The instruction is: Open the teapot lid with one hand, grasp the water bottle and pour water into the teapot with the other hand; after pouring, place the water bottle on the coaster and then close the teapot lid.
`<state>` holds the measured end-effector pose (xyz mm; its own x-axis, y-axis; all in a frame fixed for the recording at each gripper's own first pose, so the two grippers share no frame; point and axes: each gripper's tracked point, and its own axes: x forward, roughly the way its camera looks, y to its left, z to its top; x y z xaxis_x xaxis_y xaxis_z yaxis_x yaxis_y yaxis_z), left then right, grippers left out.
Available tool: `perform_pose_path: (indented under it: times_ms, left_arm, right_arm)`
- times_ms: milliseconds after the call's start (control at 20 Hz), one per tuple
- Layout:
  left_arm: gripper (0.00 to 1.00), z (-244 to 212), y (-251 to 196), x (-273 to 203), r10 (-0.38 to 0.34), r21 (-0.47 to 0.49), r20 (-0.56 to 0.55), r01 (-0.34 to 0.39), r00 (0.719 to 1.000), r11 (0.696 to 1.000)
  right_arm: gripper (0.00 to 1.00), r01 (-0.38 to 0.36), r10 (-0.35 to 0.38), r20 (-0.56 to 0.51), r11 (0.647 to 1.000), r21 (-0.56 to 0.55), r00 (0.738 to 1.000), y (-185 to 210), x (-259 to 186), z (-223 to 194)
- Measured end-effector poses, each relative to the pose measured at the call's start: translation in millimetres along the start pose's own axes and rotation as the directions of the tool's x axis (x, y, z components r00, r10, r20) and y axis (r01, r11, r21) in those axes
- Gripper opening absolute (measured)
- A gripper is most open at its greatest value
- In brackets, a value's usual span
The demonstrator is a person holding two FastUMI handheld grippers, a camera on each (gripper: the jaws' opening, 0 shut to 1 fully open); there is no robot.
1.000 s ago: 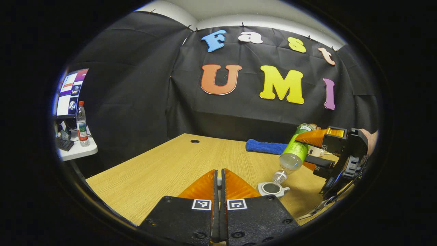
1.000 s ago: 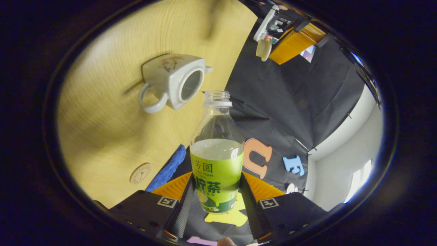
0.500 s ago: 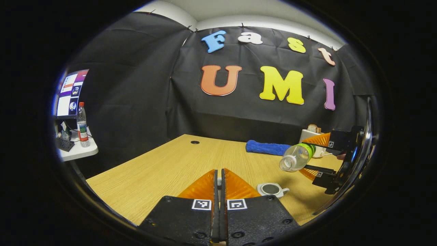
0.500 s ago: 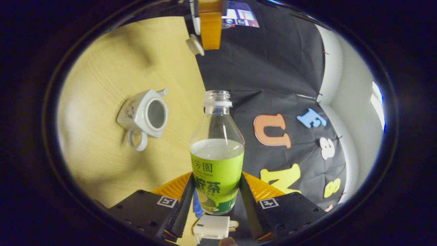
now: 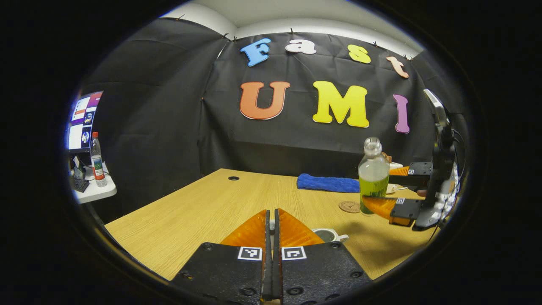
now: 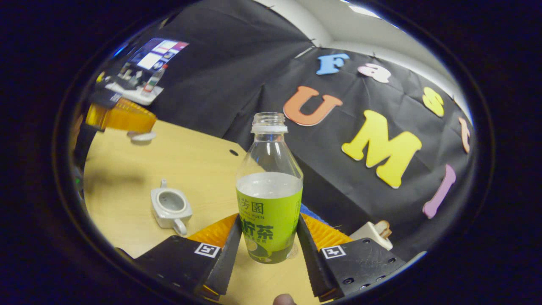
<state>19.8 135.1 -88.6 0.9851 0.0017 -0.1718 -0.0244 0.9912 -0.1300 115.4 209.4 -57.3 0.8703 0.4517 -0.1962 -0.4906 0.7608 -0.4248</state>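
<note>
Left gripper view: right gripper (image 5: 383, 192) fingers clamped on upright water bottle (image 5: 373, 178), coaster (image 5: 349, 206) just beside its base; left gripper (image 5: 272, 222) fingers together

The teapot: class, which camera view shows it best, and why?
The right gripper view: the teapot shows whole there, with open mouth, handle and spout. In the left gripper view, the teapot sits partly hidden behind the left hand-held gripper.

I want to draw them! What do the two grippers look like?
The left gripper and right gripper each have a black body with screws, two wedge-shaped ridged fingers and small square black-and-white markers. Thin cables run by the right one.
</note>
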Motion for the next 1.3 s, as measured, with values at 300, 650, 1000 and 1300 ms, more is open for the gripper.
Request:
perform_pose_path:
  times_ms: [300, 650, 1000, 1300]
  left_arm:
    - [0.03, 4, -4, -2, -0.009, 0.012, 0.008, 0.009, 1.000, 1.000]
    - [0.03, 10, -7, -4, -0.015, 0.020, 0.019, 0.015, 1.000, 1.000]
    - [0.03, 8, -6, -4, -0.013, 0.033, 0.015, 0.013, 1.000, 0.999]
    - [0.03, 8, -6, -4, -0.001, 0.028, 0.008, 0.001, 1.000, 1.000]
  right_arm:
    - [0.71, 0.035, -0.047, 0.022, 0.921, 0.389, 0.999, -58, 34, 18]
    - [0.72, 0.129, -0.112, -0.065, 0.884, 0.449, 0.992, -88, 89, -40]
    - [0.72, 0.169, -0.121, -0.133, 0.867, 0.469, 0.984, -87, 115, -81]
    - [0.72, 0.175, -0.123, -0.138, 0.866, 0.468, 0.983, -81, 122, -84]
